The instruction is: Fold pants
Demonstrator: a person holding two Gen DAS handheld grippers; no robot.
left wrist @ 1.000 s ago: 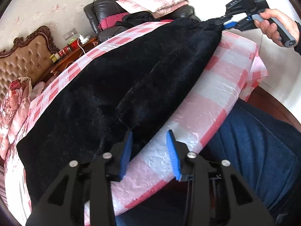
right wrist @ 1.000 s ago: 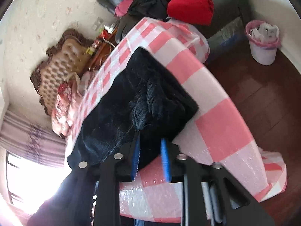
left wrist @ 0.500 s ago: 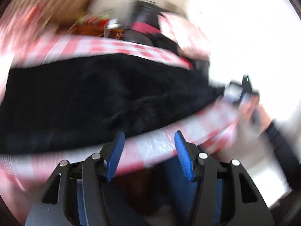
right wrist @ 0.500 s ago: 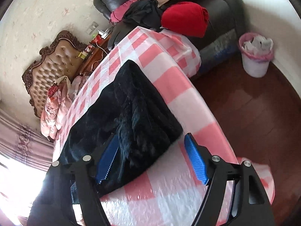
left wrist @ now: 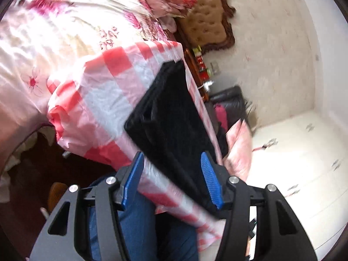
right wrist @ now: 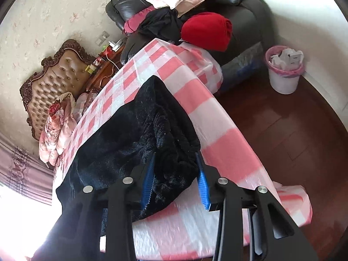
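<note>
Black fuzzy pants (right wrist: 134, 143) lying flat on the pink-checked tablecloth (right wrist: 226, 150) | right gripper (right wrist: 175, 180) jaws closing, pants corner bunched between them | left gripper (left wrist: 171, 180) half open at the table edge, gripping nothing

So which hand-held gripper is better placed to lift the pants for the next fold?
Probably the right hand-held gripper: its jaws are closing around the pants' bunched end. The left one stands open.
</note>
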